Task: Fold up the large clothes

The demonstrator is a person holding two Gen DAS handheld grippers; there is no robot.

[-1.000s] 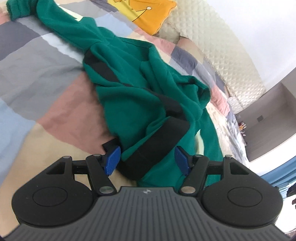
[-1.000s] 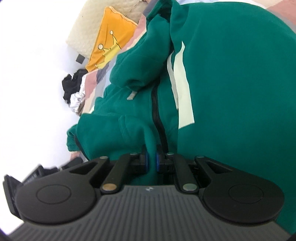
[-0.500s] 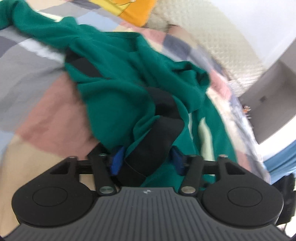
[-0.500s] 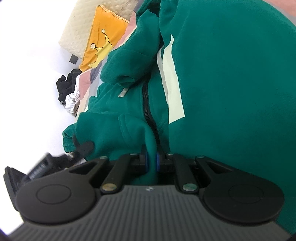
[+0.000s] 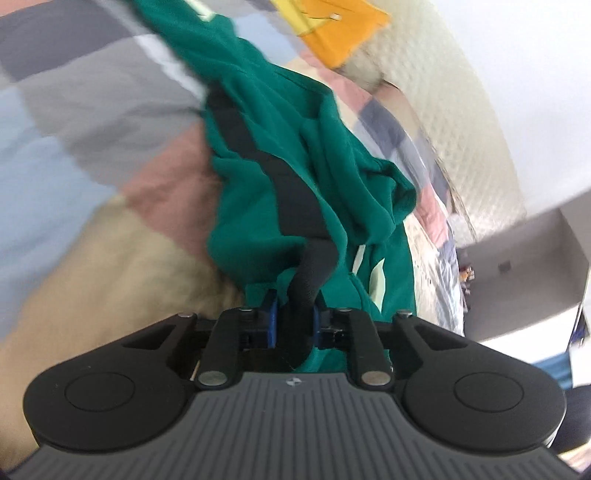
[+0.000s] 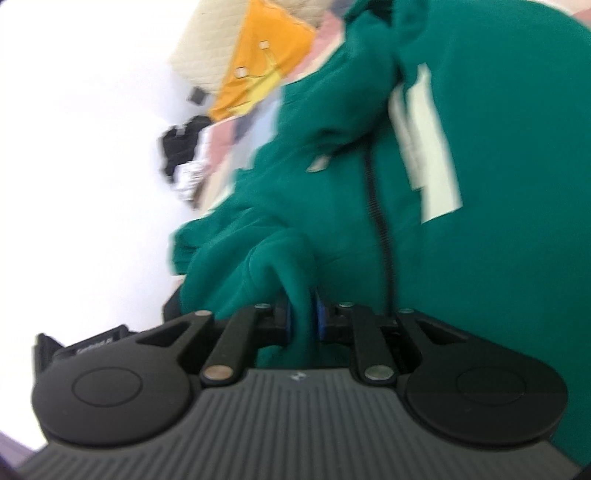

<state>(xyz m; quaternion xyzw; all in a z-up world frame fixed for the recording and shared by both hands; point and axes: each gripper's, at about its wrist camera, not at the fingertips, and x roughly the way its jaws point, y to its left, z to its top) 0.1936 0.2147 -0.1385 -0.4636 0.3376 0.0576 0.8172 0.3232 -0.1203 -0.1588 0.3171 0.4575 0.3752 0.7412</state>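
Note:
A large green zip jacket (image 5: 295,177) with black bands and pale stripes lies bunched on a patchwork bedspread (image 5: 92,140). My left gripper (image 5: 293,317) is shut on its black hem band (image 5: 310,273), the cloth pulled taut from the pile. In the right wrist view the same jacket (image 6: 498,184) fills the frame, with its black zip (image 6: 380,229) running down it. My right gripper (image 6: 303,321) is shut on a fold of green fabric beside the zip.
A yellow cushion (image 5: 340,33) lies at the head of the bed against a quilted cream headboard (image 5: 472,110). It also shows in the right wrist view (image 6: 266,77). A dark heap of clothes (image 6: 184,155) sits at the far left there.
My left gripper closed from open onto the black hem band and pulled it up and taut. My right gripper stayed shut on the green fabric and shifted with it.

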